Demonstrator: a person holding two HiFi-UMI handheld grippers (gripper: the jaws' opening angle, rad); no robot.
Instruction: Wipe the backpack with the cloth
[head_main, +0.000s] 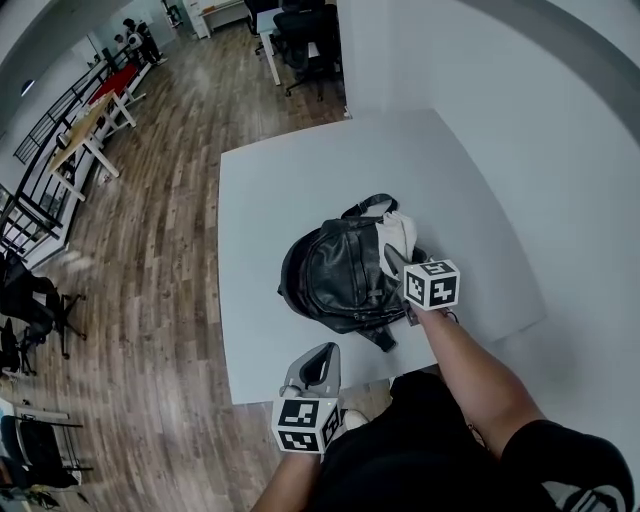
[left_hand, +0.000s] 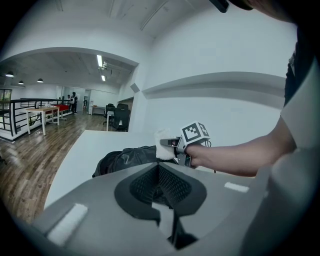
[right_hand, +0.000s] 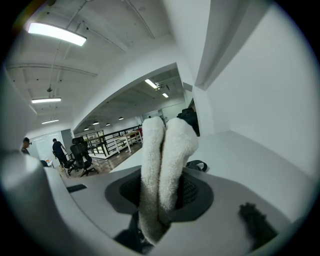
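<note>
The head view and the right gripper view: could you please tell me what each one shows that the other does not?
Only the head view shows the whole black backpack lying on the white table, with the left hand-held gripper apart from it at the table's near edge. Only the right gripper view shows, up close, the right hand-held gripper clamped on the folded white cloth. Both show the cloth, the table and the wooden floor beyond.
</note>
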